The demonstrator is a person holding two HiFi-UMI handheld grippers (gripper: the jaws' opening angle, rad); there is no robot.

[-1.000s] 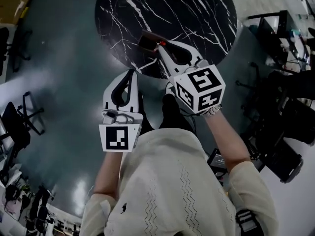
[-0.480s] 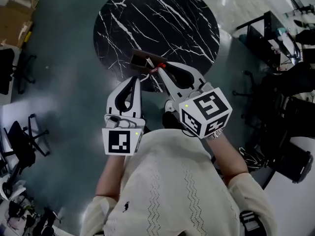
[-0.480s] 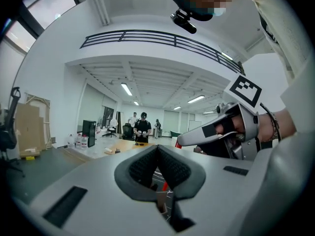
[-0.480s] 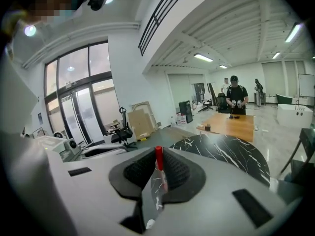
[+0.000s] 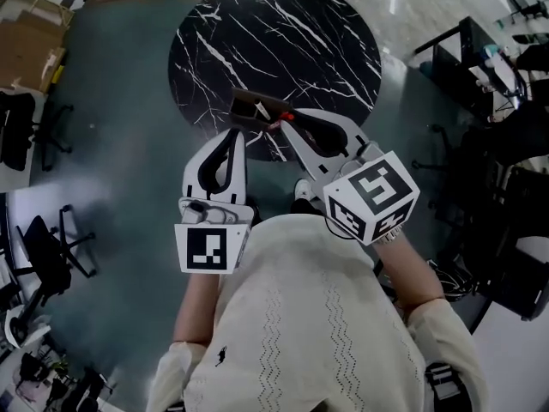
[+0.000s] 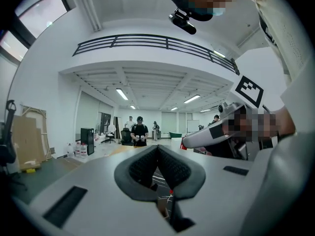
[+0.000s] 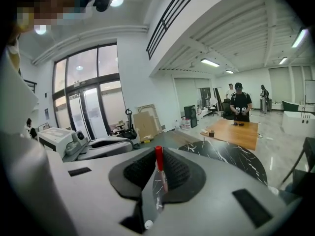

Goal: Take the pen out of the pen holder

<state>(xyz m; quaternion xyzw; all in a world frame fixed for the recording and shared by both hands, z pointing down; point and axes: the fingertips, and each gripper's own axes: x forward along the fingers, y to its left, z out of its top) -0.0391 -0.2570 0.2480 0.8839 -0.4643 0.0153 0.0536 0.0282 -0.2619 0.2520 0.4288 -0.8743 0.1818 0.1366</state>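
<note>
The pen (image 7: 158,177) is a clear barrel with a red cap (image 5: 285,117). My right gripper (image 5: 290,125) is shut on it, and the pen stands up between the jaws in the right gripper view. The brown pen holder (image 5: 250,107) sits at the near edge of the round black marble table (image 5: 283,33), just left of the pen's tip. My left gripper (image 5: 232,137) hangs beside it over the floor, shut with nothing in it. In the left gripper view, that gripper (image 6: 157,151) shows its pads pressed together, and the right gripper (image 6: 211,134) is at the right.
Office chairs (image 5: 43,256) stand at the left on the grey floor, dark desks and gear (image 5: 489,67) at the right. Cardboard boxes (image 5: 30,41) lie at the far left. People (image 7: 239,104) stand far off by a wooden table (image 7: 236,132).
The right gripper with the pen has drawn a little to the right, away from the pen holder, and its marker cube sits lower right in view. The left gripper has barely moved.
</note>
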